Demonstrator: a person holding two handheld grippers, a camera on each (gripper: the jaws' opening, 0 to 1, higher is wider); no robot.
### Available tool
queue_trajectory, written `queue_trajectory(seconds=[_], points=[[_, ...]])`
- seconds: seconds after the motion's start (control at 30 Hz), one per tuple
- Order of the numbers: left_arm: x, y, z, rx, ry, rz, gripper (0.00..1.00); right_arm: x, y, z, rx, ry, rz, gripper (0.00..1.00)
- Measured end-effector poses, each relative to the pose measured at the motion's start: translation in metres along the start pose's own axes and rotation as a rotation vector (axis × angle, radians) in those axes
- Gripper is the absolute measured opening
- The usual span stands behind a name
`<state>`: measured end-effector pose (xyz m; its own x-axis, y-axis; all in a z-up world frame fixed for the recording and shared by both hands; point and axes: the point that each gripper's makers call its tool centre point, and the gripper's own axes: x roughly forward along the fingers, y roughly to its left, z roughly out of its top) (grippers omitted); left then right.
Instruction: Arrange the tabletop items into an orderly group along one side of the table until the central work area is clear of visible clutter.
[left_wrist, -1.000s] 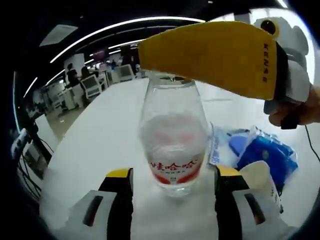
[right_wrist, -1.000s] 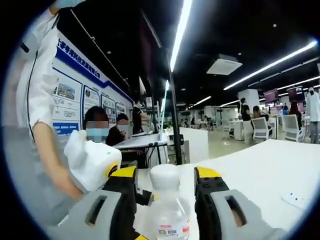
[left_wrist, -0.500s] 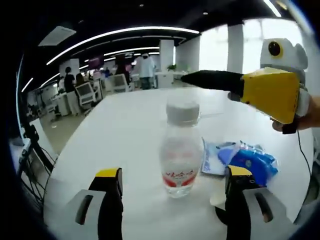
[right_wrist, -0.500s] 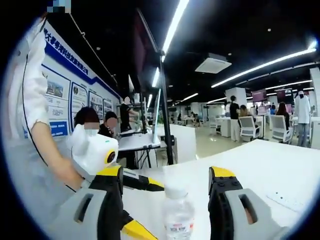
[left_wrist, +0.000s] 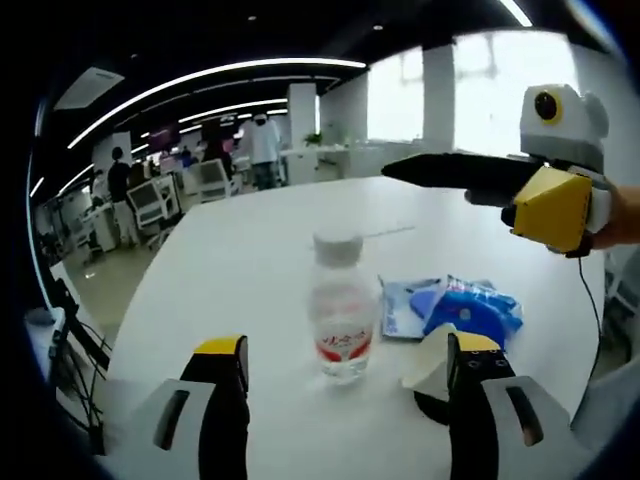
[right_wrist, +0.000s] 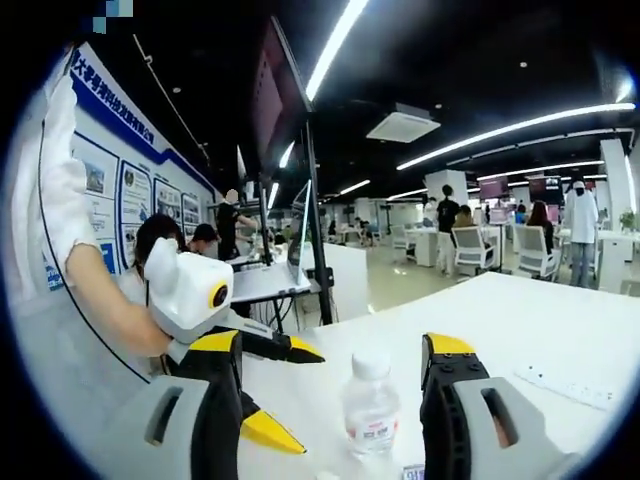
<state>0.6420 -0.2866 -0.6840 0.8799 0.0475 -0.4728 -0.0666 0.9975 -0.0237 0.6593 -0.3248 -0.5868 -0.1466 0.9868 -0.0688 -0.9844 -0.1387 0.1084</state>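
Observation:
A clear water bottle (left_wrist: 340, 312) with a white cap and red label stands upright on the white table (left_wrist: 250, 260). It is ahead of my left gripper (left_wrist: 346, 348), which is open and not touching it. Right of the bottle lie a blue packet (left_wrist: 466, 310) and a pale paper cup (left_wrist: 428, 365) by my right-hand jaw. The right gripper (left_wrist: 395, 170) hovers above and behind the packet. In the right gripper view the bottle (right_wrist: 370, 405) stands free beyond my open right gripper (right_wrist: 330, 348). The left gripper's white body (right_wrist: 190, 295) shows at the left.
A flat white strip (right_wrist: 565, 385) lies on the table to the right. A dark monitor on a pole (right_wrist: 285, 110) stands past the table's far edge. A person's bare forearm and white sleeve (right_wrist: 60, 230) are at the left. Office chairs and people (left_wrist: 210, 175) fill the background.
Both grippers have drawn back from the bottle, which now looks smaller and farther off. The right gripper, earlier around the bottle's top, now hangs clear of it to the side.

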Motion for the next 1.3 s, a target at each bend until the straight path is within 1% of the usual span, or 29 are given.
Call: queue_trajectory(seconds=[0.13, 0.2, 0.23, 0.3, 0.37, 0.47, 0.57, 0.67, 0.73, 0.8, 0.83, 0.9, 0.93, 1.03, 1.13, 1.17, 1.2, 1.27, 1.3], points=[[-0.008, -0.007, 0.002, 0.015, -0.009, -0.031, 0.76, -0.016, 0.003, 0.002, -0.002, 0.012, -0.057, 0.7], [-0.01, -0.009, 0.004, 0.013, -0.014, -0.04, 0.75, -0.026, 0.006, 0.002, 0.005, 0.019, -0.078, 0.7], [-0.013, -0.011, 0.006, 0.004, -0.017, -0.044, 0.75, -0.033, 0.007, 0.001, 0.003, 0.032, -0.094, 0.7], [-0.018, -0.017, 0.01, -0.003, -0.031, -0.05, 0.75, -0.041, 0.007, 0.002, 0.003, 0.041, -0.109, 0.69], [-0.021, -0.022, 0.012, 0.008, -0.037, -0.06, 0.74, -0.051, 0.008, 0.004, 0.004, 0.045, -0.126, 0.69], [-0.022, -0.027, 0.011, 0.021, -0.04, -0.071, 0.73, -0.065, 0.002, 0.007, 0.007, 0.034, -0.16, 0.68], [-0.024, -0.033, 0.005, 0.039, -0.026, -0.078, 0.72, -0.073, -0.004, 0.006, 0.011, 0.026, -0.179, 0.68], [-0.025, -0.037, 0.003, 0.069, -0.025, -0.08, 0.71, -0.08, -0.004, 0.0, 0.013, 0.023, -0.186, 0.68], [-0.027, -0.047, 0.005, 0.104, -0.028, -0.078, 0.7, -0.088, -0.008, -0.008, 0.027, 0.028, -0.198, 0.67], [-0.025, -0.047, 0.006, 0.105, -0.026, -0.075, 0.69, -0.098, -0.011, -0.016, 0.04, 0.037, -0.207, 0.66], [-0.025, -0.053, 0.007, 0.104, -0.025, -0.073, 0.69, -0.104, -0.012, -0.02, 0.046, 0.048, -0.202, 0.66], [-0.024, -0.059, 0.009, 0.102, -0.026, -0.066, 0.68, -0.114, -0.014, -0.025, 0.043, 0.063, -0.201, 0.66], [-0.02, -0.058, 0.012, 0.104, -0.02, -0.065, 0.68, -0.118, -0.015, -0.028, 0.045, 0.071, -0.208, 0.65], [-0.015, -0.07, 0.016, 0.121, -0.02, -0.068, 0.67, -0.134, -0.021, -0.032, 0.057, 0.068, -0.251, 0.63], [-0.007, -0.076, 0.022, 0.119, -0.013, -0.068, 0.65, -0.148, -0.028, -0.038, 0.077, 0.067, -0.301, 0.62], [-0.003, -0.081, 0.024, 0.123, -0.012, -0.069, 0.65, -0.151, -0.029, -0.04, 0.082, 0.071, -0.319, 0.61], [-0.001, -0.083, 0.026, 0.127, -0.01, -0.071, 0.65, -0.155, -0.029, -0.043, 0.069, 0.077, -0.343, 0.6], [0.006, -0.086, 0.028, 0.149, 0.001, -0.081, 0.65, -0.157, -0.029, -0.048, 0.071, 0.082, -0.351, 0.59], [0.01, -0.089, 0.029, 0.158, 0.007, -0.088, 0.65, -0.158, -0.031, -0.05, 0.085, 0.08, -0.368, 0.59]])
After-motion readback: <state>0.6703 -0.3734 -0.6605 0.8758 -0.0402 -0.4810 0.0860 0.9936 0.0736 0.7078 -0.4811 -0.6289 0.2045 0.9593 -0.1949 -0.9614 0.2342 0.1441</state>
